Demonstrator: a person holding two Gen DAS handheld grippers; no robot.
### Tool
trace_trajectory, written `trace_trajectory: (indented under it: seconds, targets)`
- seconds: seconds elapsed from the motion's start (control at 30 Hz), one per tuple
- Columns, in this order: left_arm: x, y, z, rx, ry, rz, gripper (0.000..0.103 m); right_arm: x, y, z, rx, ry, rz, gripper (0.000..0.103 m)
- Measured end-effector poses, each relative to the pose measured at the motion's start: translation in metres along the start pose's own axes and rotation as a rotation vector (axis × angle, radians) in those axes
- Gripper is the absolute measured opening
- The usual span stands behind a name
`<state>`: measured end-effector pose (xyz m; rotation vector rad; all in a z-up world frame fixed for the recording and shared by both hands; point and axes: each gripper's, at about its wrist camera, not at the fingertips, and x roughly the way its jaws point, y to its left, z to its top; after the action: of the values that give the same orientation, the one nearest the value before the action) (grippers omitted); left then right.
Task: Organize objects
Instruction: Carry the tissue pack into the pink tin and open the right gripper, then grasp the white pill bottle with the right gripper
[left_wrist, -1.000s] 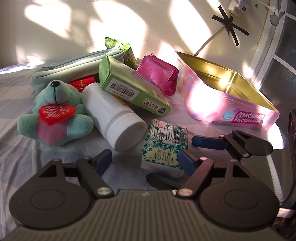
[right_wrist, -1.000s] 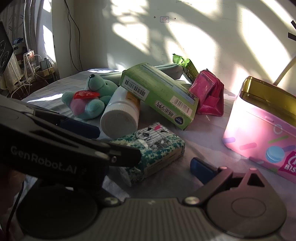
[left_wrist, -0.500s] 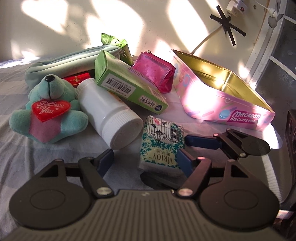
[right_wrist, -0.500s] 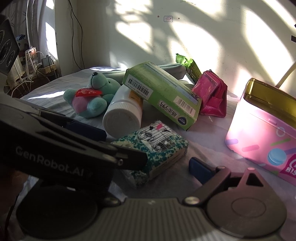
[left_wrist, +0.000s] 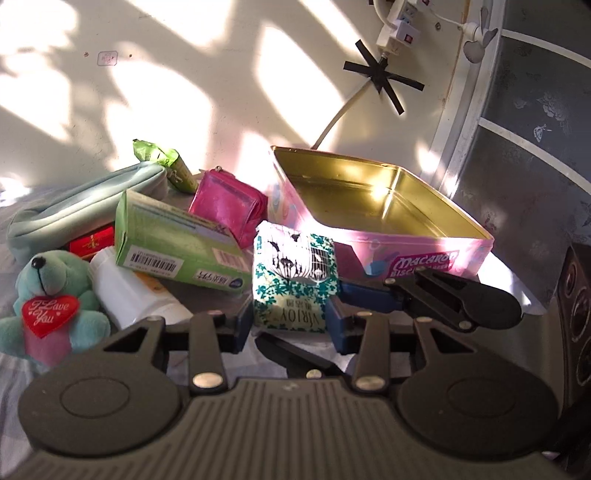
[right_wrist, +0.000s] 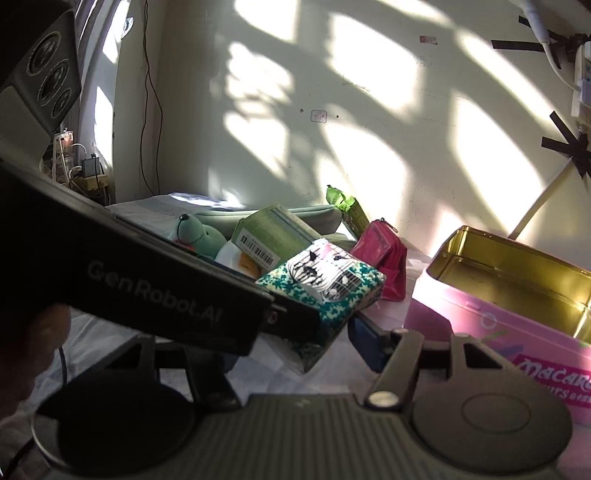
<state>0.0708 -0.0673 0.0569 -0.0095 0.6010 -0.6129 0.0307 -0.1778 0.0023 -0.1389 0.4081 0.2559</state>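
Held: we have the teal floral tissue pack (left_wrist: 293, 280) between both claws, left claw (left_wrist: 290, 319) and right claw (right_wrist: 332, 328) closing on it, beside the pink gold-lined biscuit tin (left_wrist: 424, 254).
Done: tin looks empty.
Left: green carton (left_wrist: 177, 243), white bottle (left_wrist: 129, 291), teddy (left_wrist: 48, 306), pink pouch (left_wrist: 227, 203).

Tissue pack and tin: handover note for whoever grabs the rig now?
Left gripper: jaws closing on the tissue pack, pads against its sides.
Right gripper: jaws closing at the same pack; its left finger is hidden.
Macaron tin: open, nothing visible inside, just right of the pack.
Teddy bear, white bottle, green box and pink pouch lie unsorted.
Done: nothing binned. Left: everything.
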Motion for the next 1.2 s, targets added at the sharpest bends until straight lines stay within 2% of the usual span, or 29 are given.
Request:
trace_trajectory:
  seconds: [0.13,0.23,0.37,0.43,0.5,0.53,0.63,0.77,0.87,0.9,1.07,1.13,1.2]
  targets:
    - [0.024,-0.033,0.037,0.102,-0.089,-0.057,0.045,-0.015,-0.033,0.018,-0.037,-0.103,-0.152,0.061]
    - [0.051,-0.049,0.057,0.136,-0.120,-0.076,0.045,-0.009,-0.068,0.026,-0.006,-0.132,-0.223,0.062]
    - [0.097,-0.059,0.070,0.119,-0.080,-0.066,0.046,0.015,-0.104,0.024,0.040,-0.083,-0.282,0.064]
    - [0.109,-0.061,0.070,0.116,-0.064,-0.020,0.046,0.026,-0.110,0.018,0.039,-0.057,-0.319,0.074]
    - [0.109,-0.059,0.068,0.104,-0.051,0.005,0.046,0.025,-0.110,0.011,0.035,-0.060,-0.321,0.076]
    - [0.104,-0.056,0.066,0.101,-0.056,-0.005,0.046,0.024,-0.109,0.009,0.031,-0.064,-0.317,0.078]
    - [0.084,-0.052,0.061,0.113,-0.087,0.028,0.051,0.019,-0.103,0.005,0.016,-0.079,-0.330,0.079]
    - [0.043,-0.036,0.048,0.087,-0.137,0.033,0.051,0.002,-0.091,0.008,0.029,-0.120,-0.293,0.075]
    - [0.016,-0.020,0.027,0.064,-0.139,0.048,0.051,-0.010,-0.072,0.005,0.035,-0.134,-0.232,0.073]
    - [0.009,-0.014,0.018,0.054,-0.129,0.057,0.051,-0.011,-0.065,0.003,0.042,-0.127,-0.201,0.068]
    - [-0.015,0.014,-0.025,0.007,-0.071,0.131,0.051,0.000,-0.029,-0.008,0.055,-0.030,-0.037,0.056]
    - [-0.024,0.029,-0.037,-0.034,-0.050,0.158,0.051,0.008,-0.009,-0.014,0.032,0.012,0.011,0.049]
    - [-0.030,0.044,-0.047,-0.081,-0.031,0.184,0.051,0.013,0.003,-0.015,0.028,0.038,0.063,0.047]
